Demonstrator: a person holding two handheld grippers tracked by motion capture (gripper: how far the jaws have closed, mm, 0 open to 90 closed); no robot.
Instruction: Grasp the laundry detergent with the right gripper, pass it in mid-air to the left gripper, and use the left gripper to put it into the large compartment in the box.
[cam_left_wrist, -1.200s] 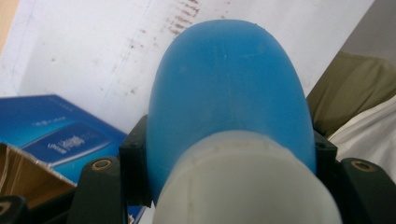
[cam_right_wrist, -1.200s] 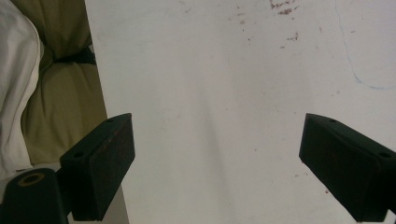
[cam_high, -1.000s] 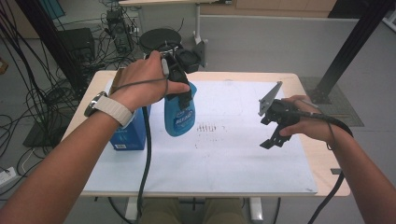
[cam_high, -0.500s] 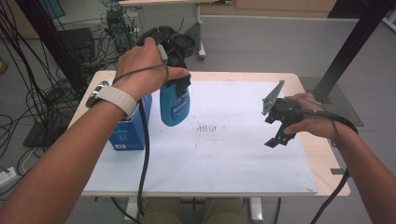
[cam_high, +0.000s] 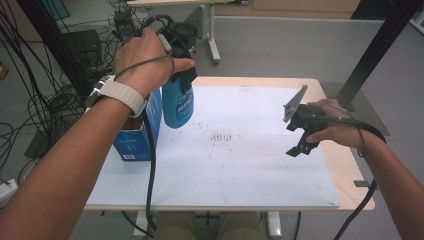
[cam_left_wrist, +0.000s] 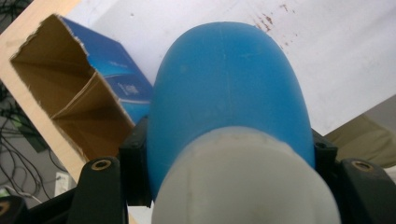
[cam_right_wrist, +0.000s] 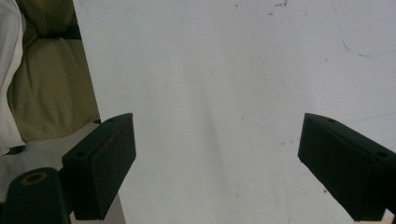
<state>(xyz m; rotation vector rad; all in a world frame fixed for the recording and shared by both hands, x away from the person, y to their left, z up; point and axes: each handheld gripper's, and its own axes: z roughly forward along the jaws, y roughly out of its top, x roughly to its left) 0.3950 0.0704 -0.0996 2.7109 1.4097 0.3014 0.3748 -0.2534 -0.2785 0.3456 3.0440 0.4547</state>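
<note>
My left gripper (cam_high: 183, 75) is shut on a blue bottle (cam_high: 177, 106) and holds it in the air above the left part of the table. In the left gripper view the blue bottle (cam_left_wrist: 229, 98) sits between both jaws, its whitish top end nearest the camera. An open blue cardboard box (cam_high: 137, 132) stands on the table just left of the bottle; the left gripper view looks down into the box (cam_left_wrist: 70, 102). My right gripper (cam_high: 302, 142) hovers over the right side of the white sheet, open, with nothing between its fingers (cam_right_wrist: 105, 158).
A white sheet (cam_high: 240, 160) with small dark marks near its middle covers most of the wooden table (cam_high: 345, 165). Cables and black stands lie on the floor to the far left. A black post rises at the far right.
My left hand has lifted the blue bottle higher and a little to the left, toward the box. The right gripper has stayed in place.
</note>
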